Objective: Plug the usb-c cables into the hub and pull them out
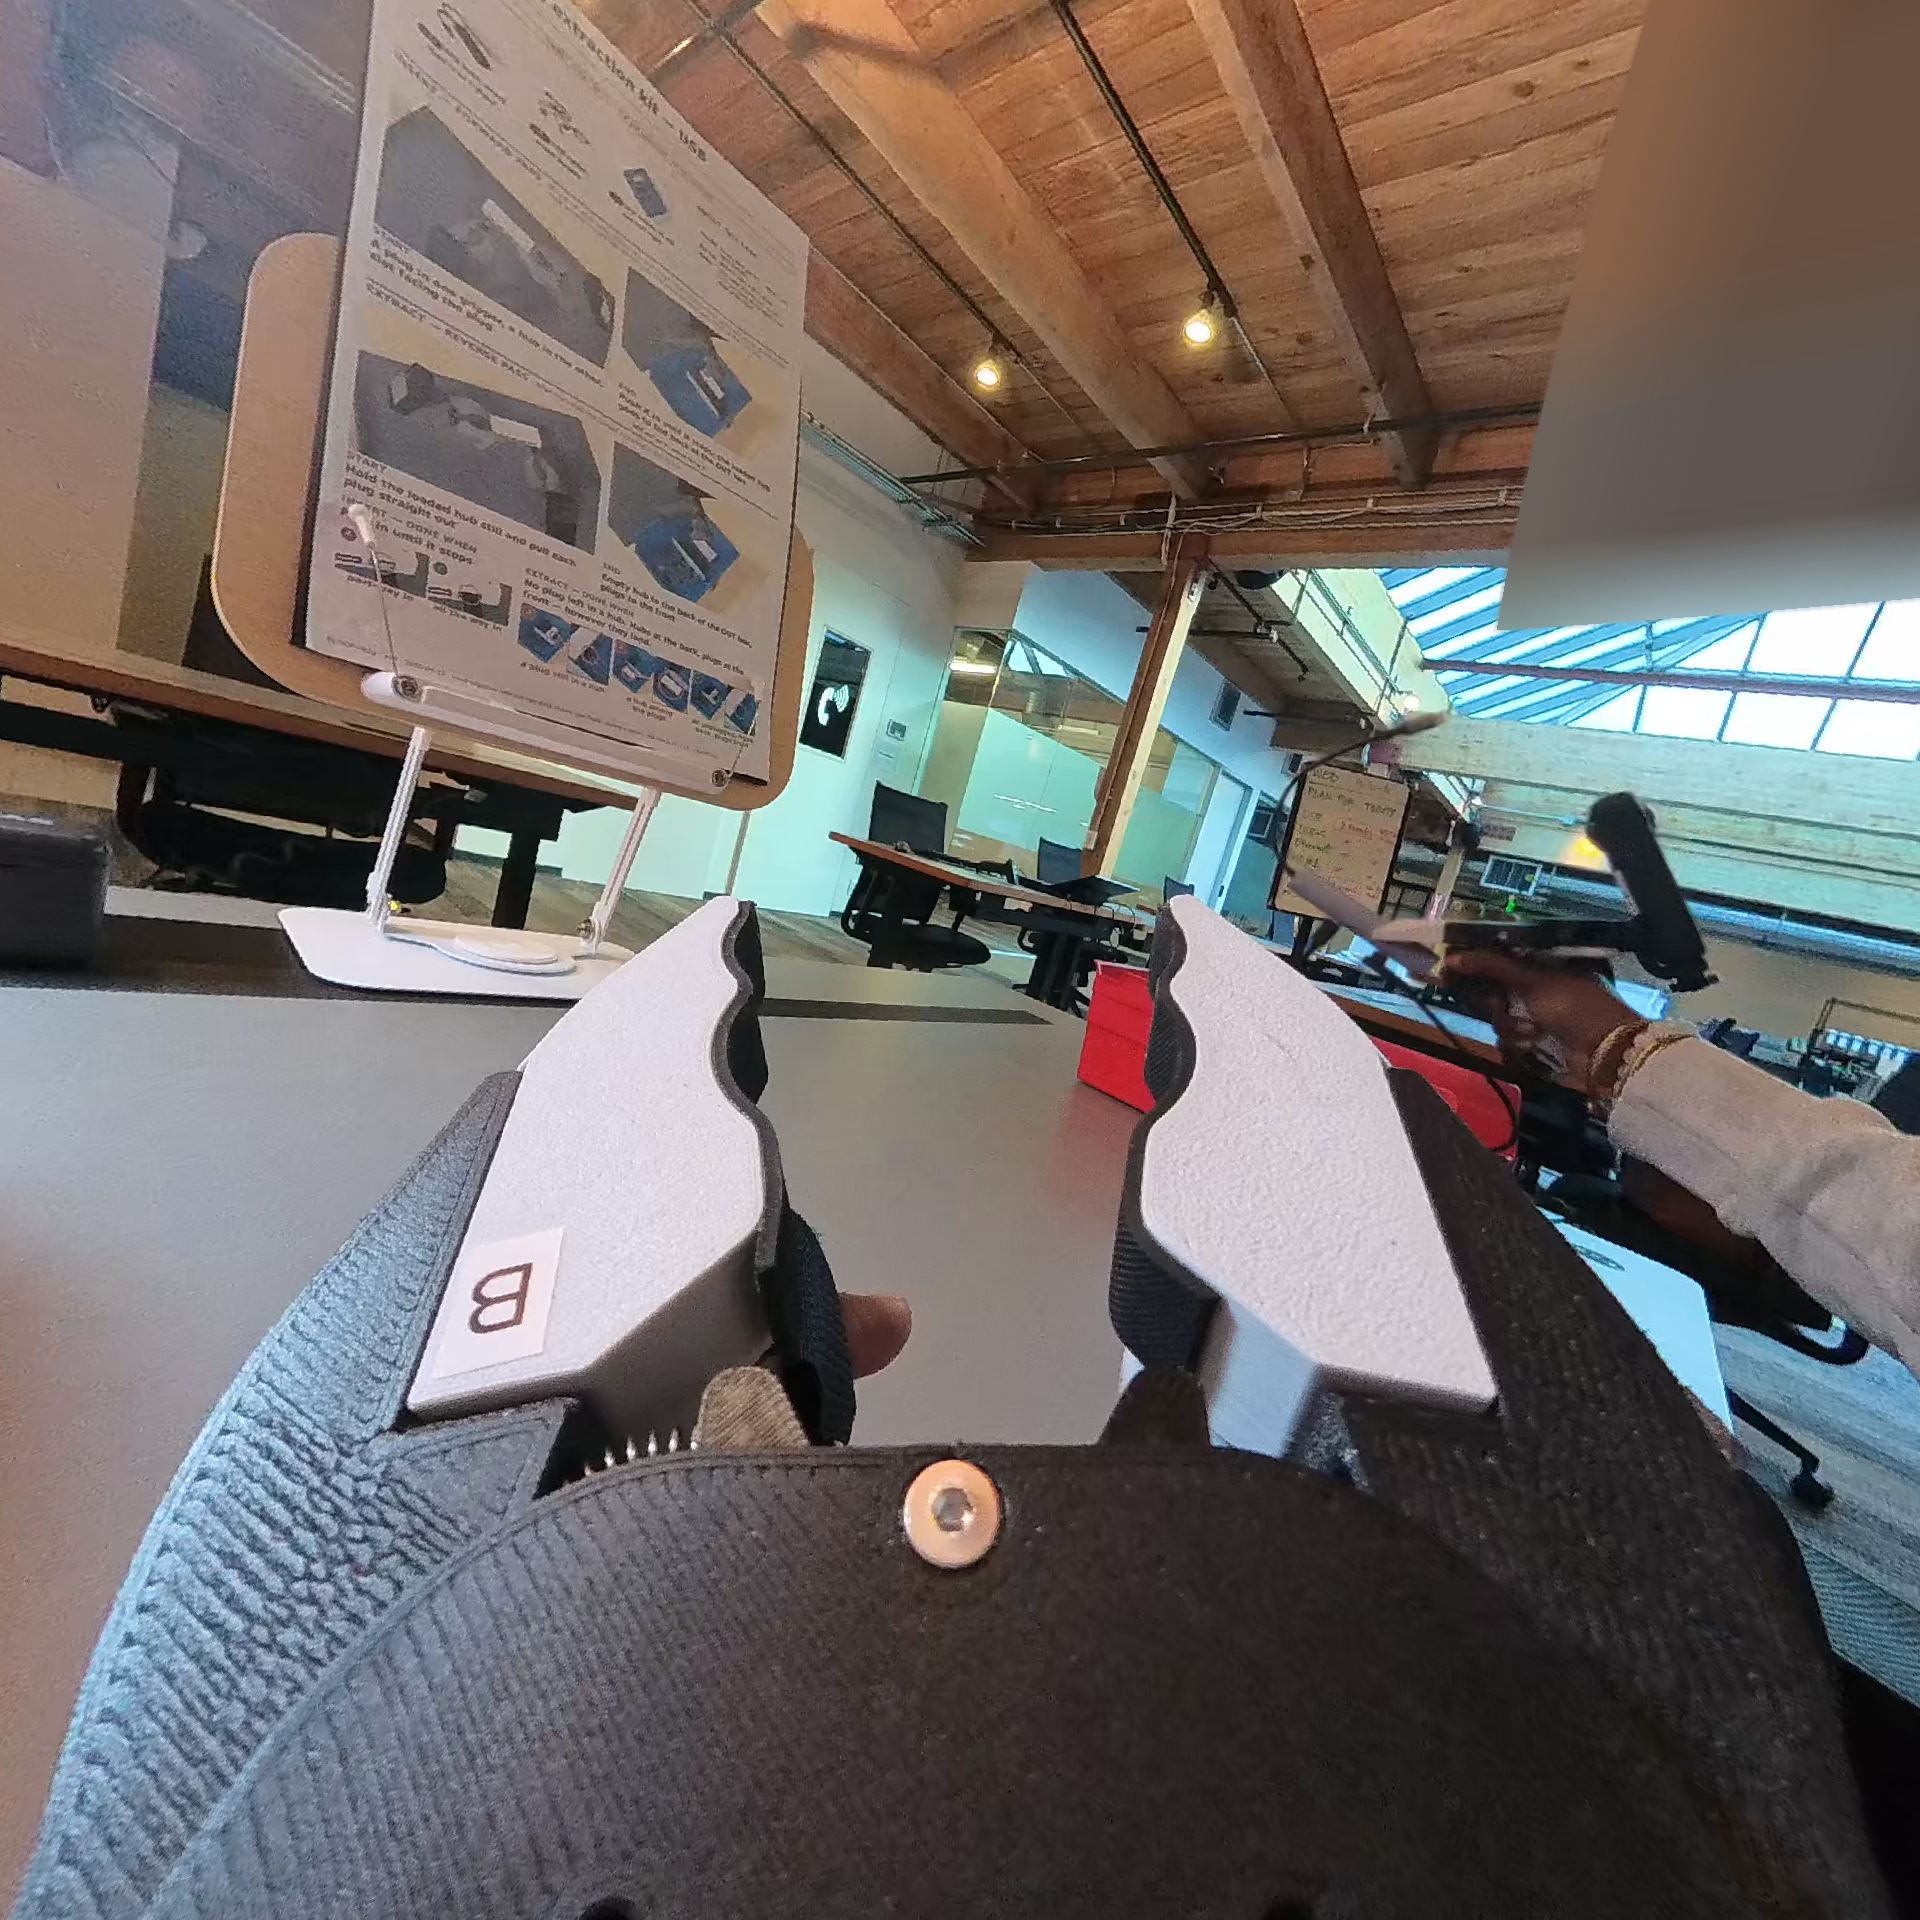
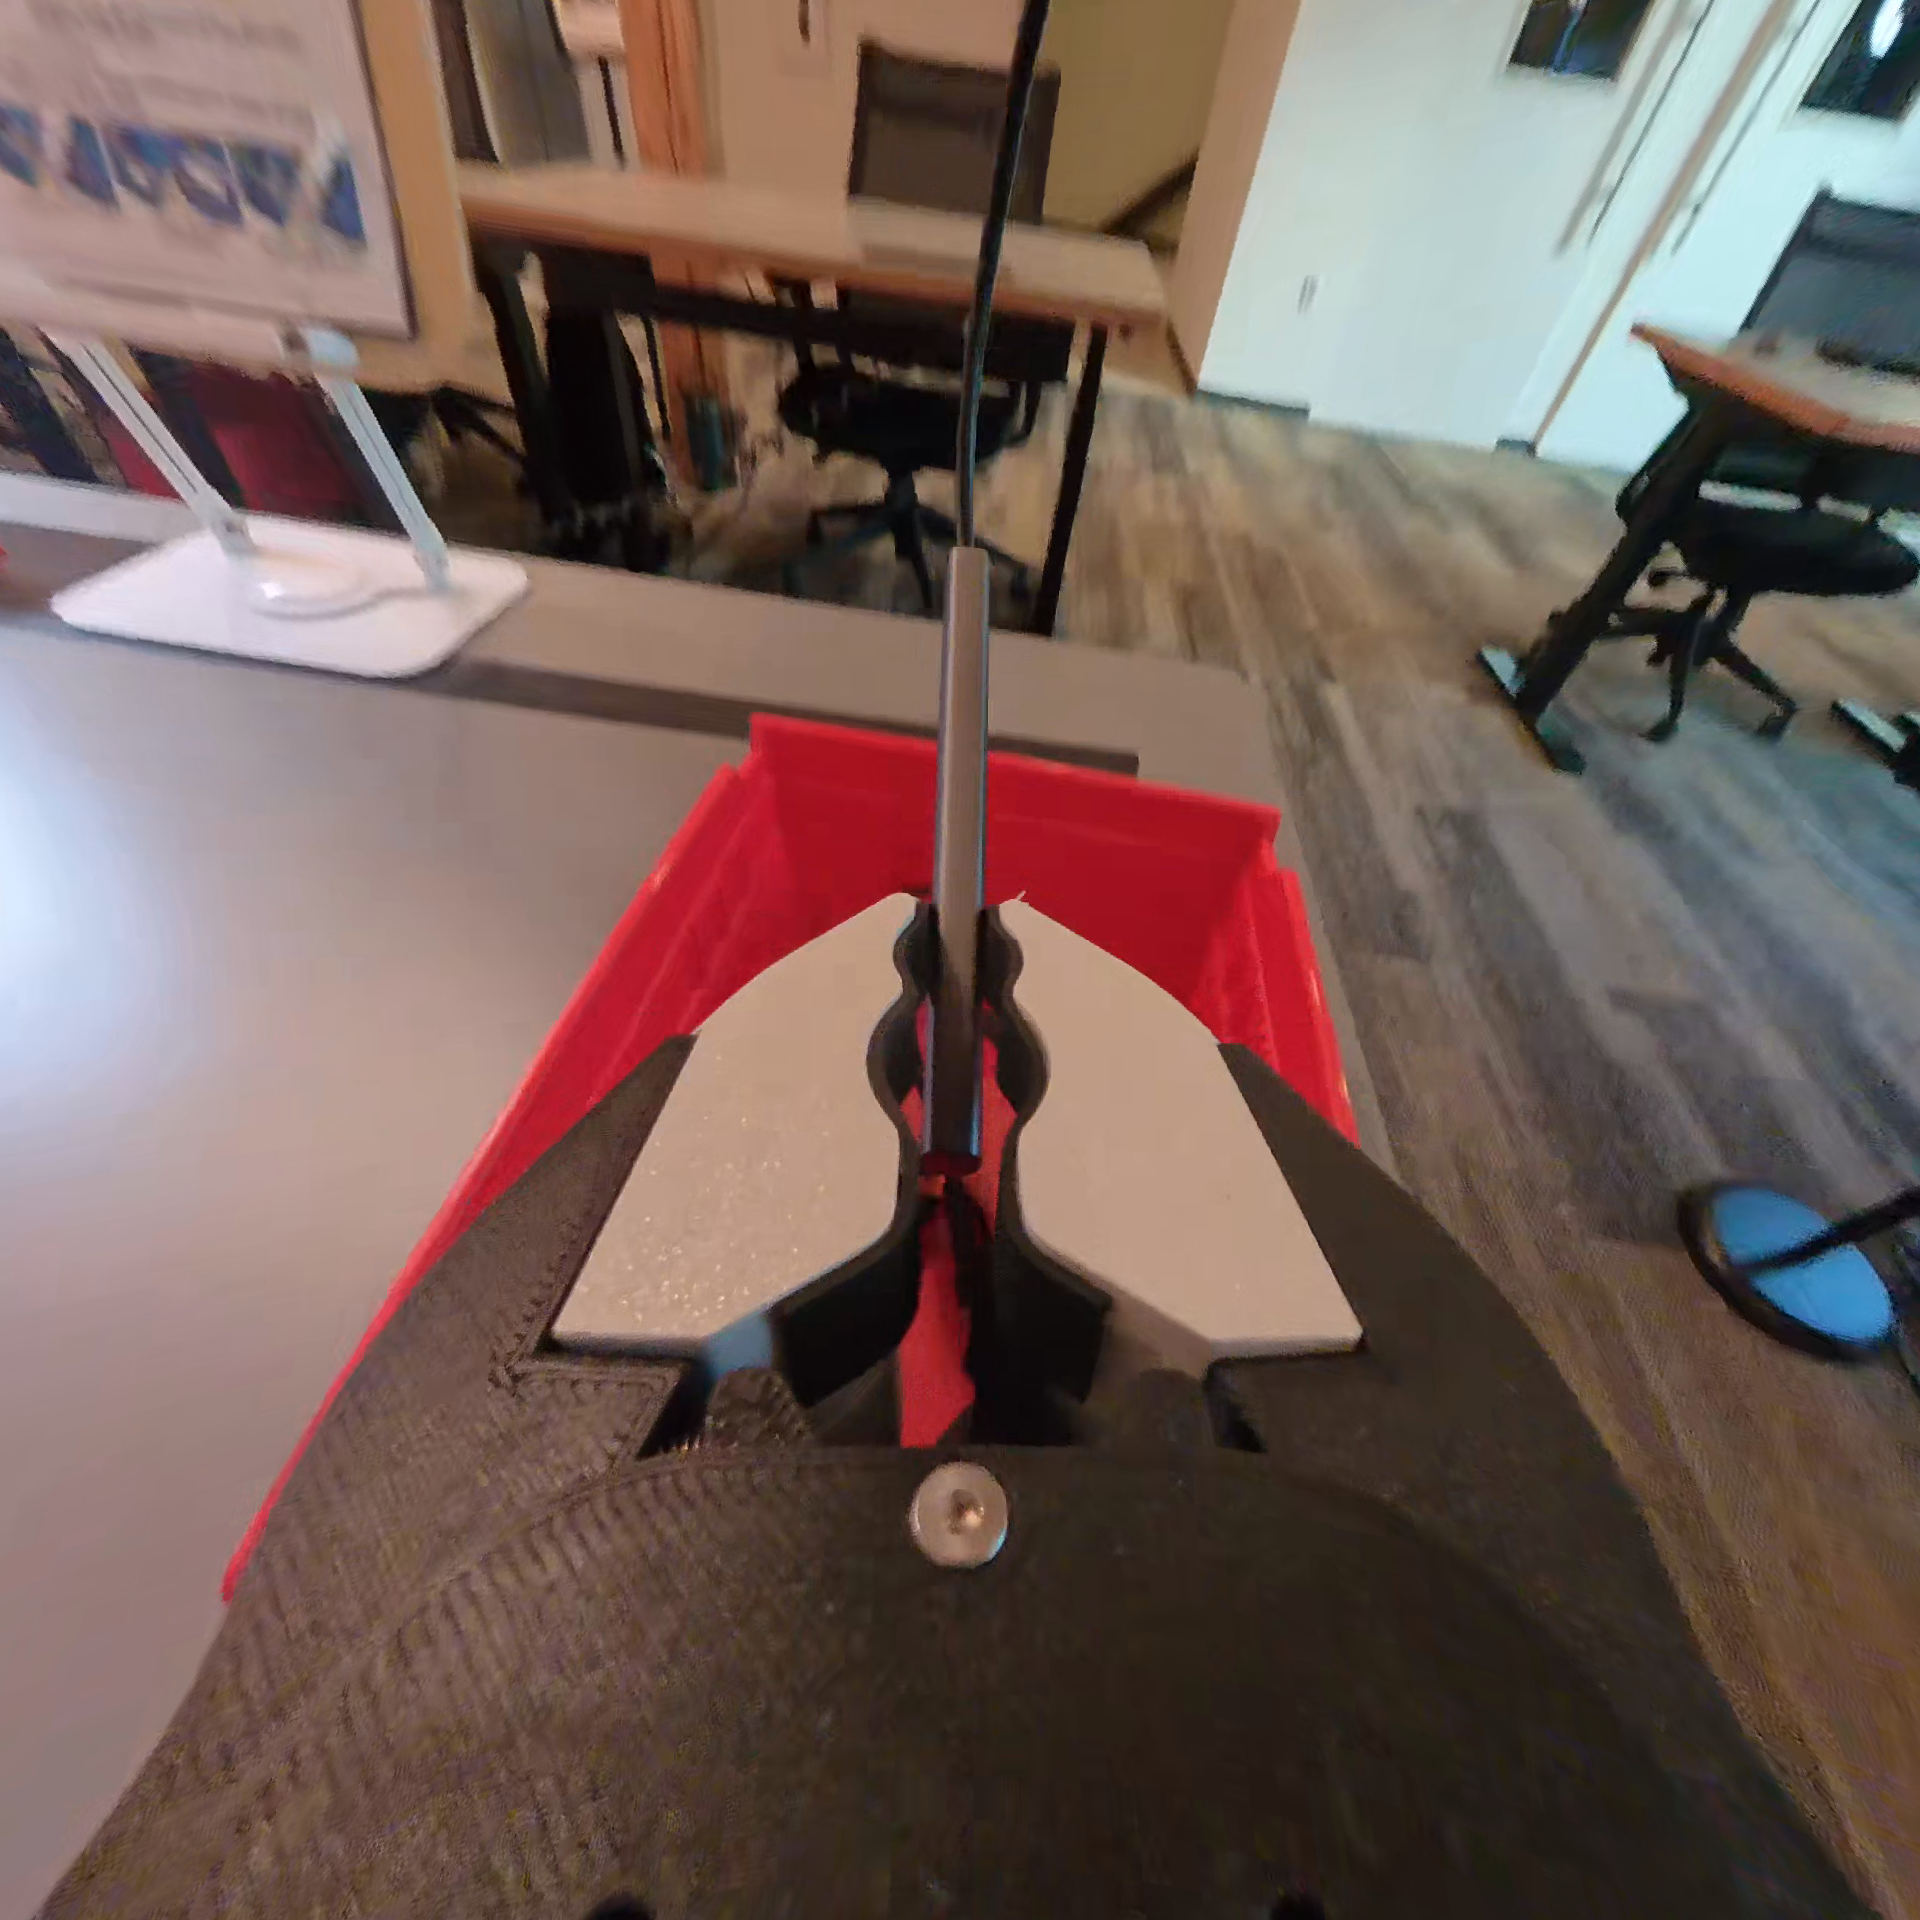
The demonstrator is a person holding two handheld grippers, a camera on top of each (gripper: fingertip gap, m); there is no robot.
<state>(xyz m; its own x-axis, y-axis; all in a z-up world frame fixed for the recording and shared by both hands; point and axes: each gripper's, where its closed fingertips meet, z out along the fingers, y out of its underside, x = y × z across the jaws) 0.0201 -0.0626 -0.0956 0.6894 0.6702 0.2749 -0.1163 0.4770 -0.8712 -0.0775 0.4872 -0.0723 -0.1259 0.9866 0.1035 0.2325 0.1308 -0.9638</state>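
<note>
Fingers of your left gripper (image 1: 956,997) stand spread with nothing between them, hovering low over the grey worktop (image 1: 312,1143) and aimed across it, past the white document stand (image 1: 457,951) at the far left edge. Farther right, your right gripper (image 2: 961,914) is clamped on a slim grey hub (image 2: 961,790), seen edge-on, which juts forward from the pads (image 2: 914,997) over the red bin (image 2: 1122,862) at the worktop's right edge. A black cable (image 2: 997,260) leaves the hub's far end and runs upward out of view. No loose usb-c plug shows in either view, so the ports' condition cannot be read.

Judged step: lifting the hub from the bin for insertion. Hold the hub level and steady, carry it clear of the bin walls, and mind that the trailing cable does not snag. Bring your empty left gripper to a plug, and align plug and port squarely before pushing.
</note>
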